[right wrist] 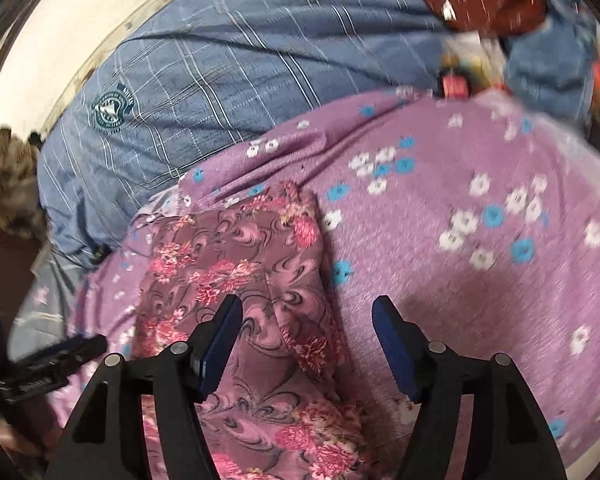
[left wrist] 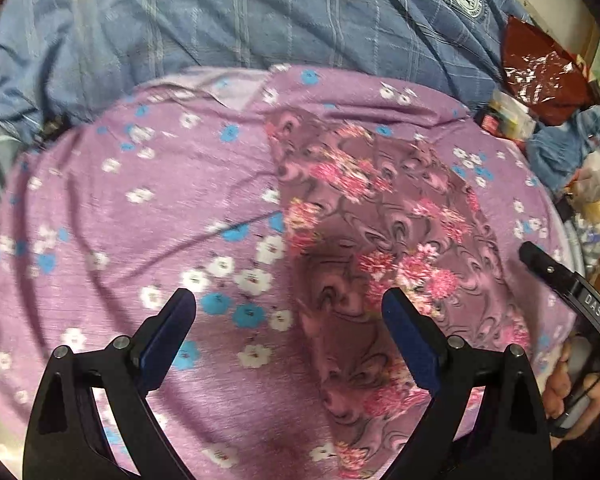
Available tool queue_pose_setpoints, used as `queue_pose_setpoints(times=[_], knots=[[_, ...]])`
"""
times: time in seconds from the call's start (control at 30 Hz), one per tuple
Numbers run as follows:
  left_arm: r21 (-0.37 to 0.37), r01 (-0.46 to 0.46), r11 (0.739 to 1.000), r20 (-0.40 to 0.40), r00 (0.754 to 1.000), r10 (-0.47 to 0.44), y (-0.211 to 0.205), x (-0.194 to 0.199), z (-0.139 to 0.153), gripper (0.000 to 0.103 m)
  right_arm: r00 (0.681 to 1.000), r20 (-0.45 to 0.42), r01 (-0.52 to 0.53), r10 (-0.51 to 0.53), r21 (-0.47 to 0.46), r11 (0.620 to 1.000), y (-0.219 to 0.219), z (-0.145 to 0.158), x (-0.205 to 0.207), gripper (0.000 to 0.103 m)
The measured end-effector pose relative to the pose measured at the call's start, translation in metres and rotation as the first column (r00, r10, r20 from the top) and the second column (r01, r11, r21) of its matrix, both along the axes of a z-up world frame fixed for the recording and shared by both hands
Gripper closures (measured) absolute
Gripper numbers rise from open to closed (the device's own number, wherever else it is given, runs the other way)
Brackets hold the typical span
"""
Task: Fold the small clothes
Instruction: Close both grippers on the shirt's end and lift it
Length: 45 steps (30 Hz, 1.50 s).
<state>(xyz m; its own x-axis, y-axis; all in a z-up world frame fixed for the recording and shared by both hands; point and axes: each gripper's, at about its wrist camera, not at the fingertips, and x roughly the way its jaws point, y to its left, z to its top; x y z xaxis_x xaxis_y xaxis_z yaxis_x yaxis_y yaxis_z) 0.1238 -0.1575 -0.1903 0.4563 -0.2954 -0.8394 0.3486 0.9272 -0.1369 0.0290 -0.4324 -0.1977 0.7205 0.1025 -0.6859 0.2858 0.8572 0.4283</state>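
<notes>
A blue plaid quilt (left wrist: 228,20) (crest-printed) lies beyond a lilac flowered sheet (left wrist: 100,208), under a cream wall (right wrist: 60,40).

Purple flowered sheet (left wrist: 148,208) over the bed, pink floral cloth (left wrist: 380,216) and blue plaid bedding (left wrist: 220,20) atop.

Both views are evenly and fairly brightly lit, with soft shadows under the cloth folds. Fisheye lenses bend the scene and darken the corners. Motion blur smears the right wrist view, worst toward its top and right edges. Glare glints off the red plastic bag (left wrist: 540,80). The left view is sharper, only slightly soft.
</notes>
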Motion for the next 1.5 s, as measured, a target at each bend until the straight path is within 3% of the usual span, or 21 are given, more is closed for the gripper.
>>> queue_pose_setpoints(times=[0.1, 0.23, 0.53, 0.77, 1.03, 1.13, 1.3, 1.43, 1.5], knots=[[-0.072, 0.038, 0.997, -0.057, 0.997, -0.043, -0.003, 0.005, -0.008, 0.008, 1.0, -0.014, -0.02, 0.022, 0.136, 0.991, -0.012, -0.01, 0.005, 0.03], [-0.122, 0.106, 0.987, -0.074, 0.991, -0.115, -0.01, 0.006, -0.012, 0.008, 0.998, -0.047, -0.022, 0.036, 0.275, 0.961, -0.023, -0.026, 0.014, 0.028], [-0.234, 0.181, 0.955, -0.098, 0.973, -0.209, -0.018, 0.023, -0.018, 0.008, 0.993, -0.098, -0.024, 0.066, 0.381, 0.924, -0.031, -0.046, 0.034, 0.028], [-0.281, 0.15, 0.948, -0.14, 0.971, -0.195, -0.01, 0.037, -0.031, 0.01, 0.993, -0.074, -0.055, 0.093, 0.405, 0.913, -0.026, -0.05, 0.043, 0.018], [-0.323, 0.158, 0.933, -0.186, 0.956, -0.226, -0.013, 0.041, -0.043, 0.012, 0.99, -0.061, -0.093, 0.126, 0.386, 0.918, -0.012, -0.049, 0.053, 0.017], [-0.337, 0.149, 0.93, -0.203, 0.953, -0.226, -0.016, 0.043, -0.048, 0.019, 0.989, -0.057, -0.103, 0.134, 0.378, 0.92, -0.008, -0.05, 0.054, 0.021], [-0.33, 0.136, 0.934, -0.192, 0.959, -0.207, -0.019, 0.044, -0.048, 0.028, 0.989, -0.077, -0.096, 0.13, 0.346, 0.933, -0.007, -0.053, 0.056, 0.045], [-0.326, 0.113, 0.938, -0.197, 0.963, -0.185, -0.018, 0.044, -0.049, 0.028, 0.989, -0.077, -0.09, 0.123, 0.34, 0.936, -0.006, -0.053, 0.056, 0.045], [-0.32, 0.101, 0.942, -0.203, 0.964, -0.172, -0.02, 0.044, -0.049, 0.021, 0.991, -0.076, -0.08, 0.113, 0.35, 0.933, -0.007, -0.054, 0.056, 0.042]])
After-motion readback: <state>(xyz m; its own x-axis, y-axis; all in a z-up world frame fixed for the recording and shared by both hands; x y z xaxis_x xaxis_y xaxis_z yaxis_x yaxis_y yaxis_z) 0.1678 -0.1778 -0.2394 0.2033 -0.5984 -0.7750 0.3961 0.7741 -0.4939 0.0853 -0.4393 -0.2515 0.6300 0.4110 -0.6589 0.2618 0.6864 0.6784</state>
